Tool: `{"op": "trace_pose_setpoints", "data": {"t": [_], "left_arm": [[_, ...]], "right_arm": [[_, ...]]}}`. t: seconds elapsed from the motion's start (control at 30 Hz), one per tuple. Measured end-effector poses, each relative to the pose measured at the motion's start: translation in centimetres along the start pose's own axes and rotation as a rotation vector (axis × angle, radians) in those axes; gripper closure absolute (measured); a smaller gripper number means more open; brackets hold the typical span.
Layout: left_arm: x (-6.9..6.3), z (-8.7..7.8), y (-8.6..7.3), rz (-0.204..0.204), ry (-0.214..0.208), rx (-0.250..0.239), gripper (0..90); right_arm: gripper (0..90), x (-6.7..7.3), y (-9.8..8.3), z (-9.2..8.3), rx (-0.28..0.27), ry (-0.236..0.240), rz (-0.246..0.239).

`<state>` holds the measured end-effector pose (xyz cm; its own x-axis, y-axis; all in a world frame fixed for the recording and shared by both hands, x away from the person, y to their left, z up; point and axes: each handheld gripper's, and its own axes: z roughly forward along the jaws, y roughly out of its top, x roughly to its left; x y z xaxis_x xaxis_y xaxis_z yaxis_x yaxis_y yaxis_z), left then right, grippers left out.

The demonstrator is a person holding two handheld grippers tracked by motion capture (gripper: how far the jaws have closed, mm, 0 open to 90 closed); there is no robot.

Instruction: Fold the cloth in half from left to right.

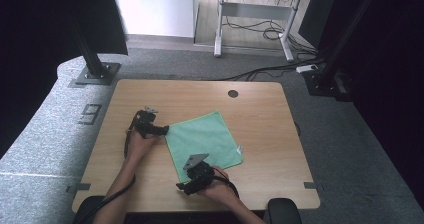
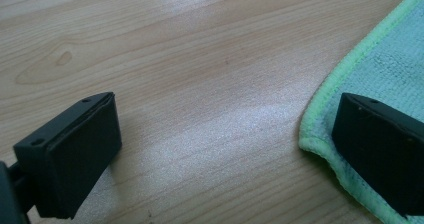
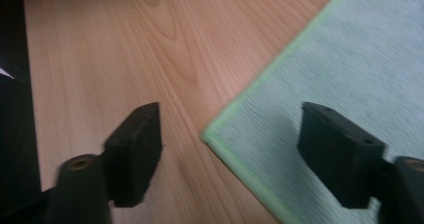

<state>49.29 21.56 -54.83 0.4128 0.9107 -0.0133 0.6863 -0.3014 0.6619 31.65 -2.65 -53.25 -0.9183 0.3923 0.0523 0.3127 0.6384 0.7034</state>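
A light green cloth [image 1: 204, 139] lies flat in the middle of the wooden table [image 1: 150, 94]. My left gripper [image 1: 162, 130] sits low at the cloth's left corner. In the left gripper view it [image 2: 225, 109] is open, one jaw over bare wood and the other over the cloth's [image 2: 395, 59] hemmed corner. My right gripper [image 1: 181, 186] is at the cloth's near corner by the table's front edge. Seen in the right gripper view, it [image 3: 230, 114] stands open astride that corner, with the cloth [image 3: 350, 59] under one jaw and nothing pinched.
A round cable hole [image 1: 233, 93] is set in the table near its far edge. Black frame posts [image 1: 92, 59] stand at the far left and far right. Behind the table are a white desk frame [image 1: 255, 14] and loose cables on the floor.
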Motion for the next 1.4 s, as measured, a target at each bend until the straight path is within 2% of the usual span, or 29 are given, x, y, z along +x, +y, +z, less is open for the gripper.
{"op": "trace_pose_setpoints", "data": {"t": [0.07,0.17,0.3,0.4,0.53,0.63,0.7,0.87,0.93,1.0,1.1,1.27,1.4], "left_arm": [[0.0,0.0,0.0,0.000,-0.001,0.000,0.0],[0.0,0.0,0.0,0.000,0.000,0.000,0.0],[0.0,0.0,0.0,0.002,-0.001,-0.001,0.0],[-0.1,-0.1,-0.1,0.011,-0.010,-0.011,2.1],[-0.3,-0.5,-0.3,0.040,-0.036,-0.035,12.1],[-0.6,-0.8,-0.6,0.063,-0.062,-0.058,24.3],[-0.8,-1.0,-0.7,0.083,-0.087,-0.070,36.1],[-1.3,-1.3,-1.0,0.103,-0.137,-0.082,66.0],[-1.3,-1.3,-1.1,0.095,-0.162,-0.082,77.5],[-1.2,-1.4,-1.1,0.074,-0.182,-0.077,83.7],[-0.8,-1.7,-1.2,0.039,-0.179,-0.062,85.9],[-0.6,-2.7,-0.9,0.053,-0.141,-0.053,86.3],[-0.7,-3.5,-0.2,0.054,-0.142,-0.077,86.2]], "right_arm": [[38.3,0.3,0.2,0.2,-0.003,0.012,-0.020],[46.5,0.7,0.3,0.3,0.005,-0.008,-0.042],[53.1,0.6,0.1,0.6,0.026,-0.008,-0.042],[59.4,0.7,0.0,0.9,0.038,-0.027,-0.050],[70.5,0.6,0.1,0.9,0.038,-0.039,-0.049],[78.5,0.7,0.2,1.0,0.039,-0.048,-0.051],[82.6,0.7,0.3,1.0,0.042,-0.059,-0.062],[85.2,0.8,0.3,1.1,0.037,-0.071,-0.068],[85.4,0.8,0.3,1.1,0.037,-0.069,-0.068],[85.5,0.7,0.4,1.2,0.039,-0.061,-0.064],[85.6,0.7,0.7,1.4,0.040,-0.044,-0.057],[85.6,1.2,1.4,1.5,0.016,-0.032,-0.065],[85.6,1.3,1.9,0.7,-0.011,-0.036,-0.070]]}}
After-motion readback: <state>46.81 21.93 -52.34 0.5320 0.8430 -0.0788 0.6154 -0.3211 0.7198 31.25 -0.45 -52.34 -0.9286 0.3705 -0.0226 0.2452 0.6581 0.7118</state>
